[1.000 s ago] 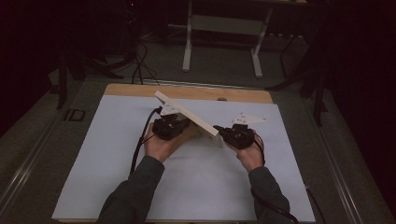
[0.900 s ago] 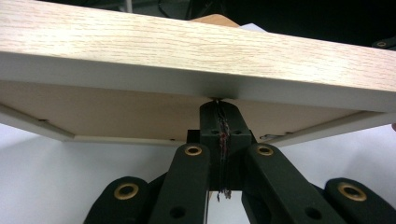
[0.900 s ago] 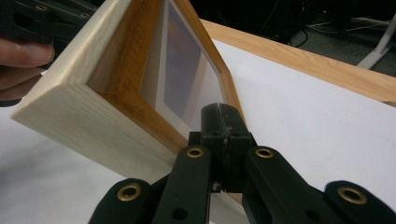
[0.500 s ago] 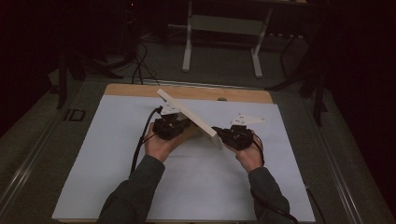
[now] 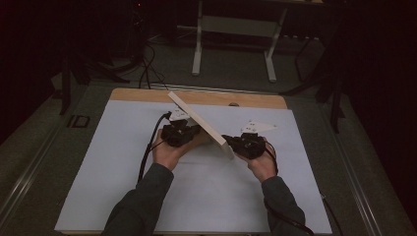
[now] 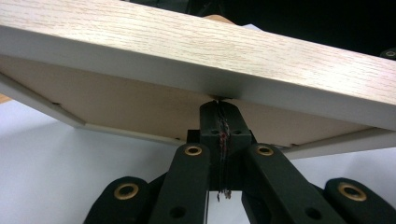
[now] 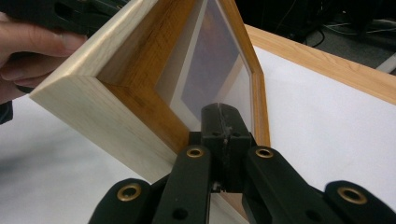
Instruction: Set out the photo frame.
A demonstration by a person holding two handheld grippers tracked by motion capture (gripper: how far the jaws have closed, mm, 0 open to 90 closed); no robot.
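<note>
Dim room surrounds a table [image 5: 123, 196] covered by one white sheet, with a strip of bare wood along its far edge; beyond it stands one pale metal stand [image 5: 235, 34] on a grey floor, with dark cables trailing at the left. One wooden picture frame [image 5: 199, 123] (light oak, with a glass pane and a plain backing board) is held tilted above the middle of the table, between two hand-held grippers. Two forearms in dark sleeves come in from the near edge. One left gripper [image 5: 183, 132] sits under the frame's left side, its jaws closed together against the rim of the backing. One right gripper [image 5: 231, 141] meets the frame's near right corner, jaws likewise closed together, tips touching the glass.
</note>
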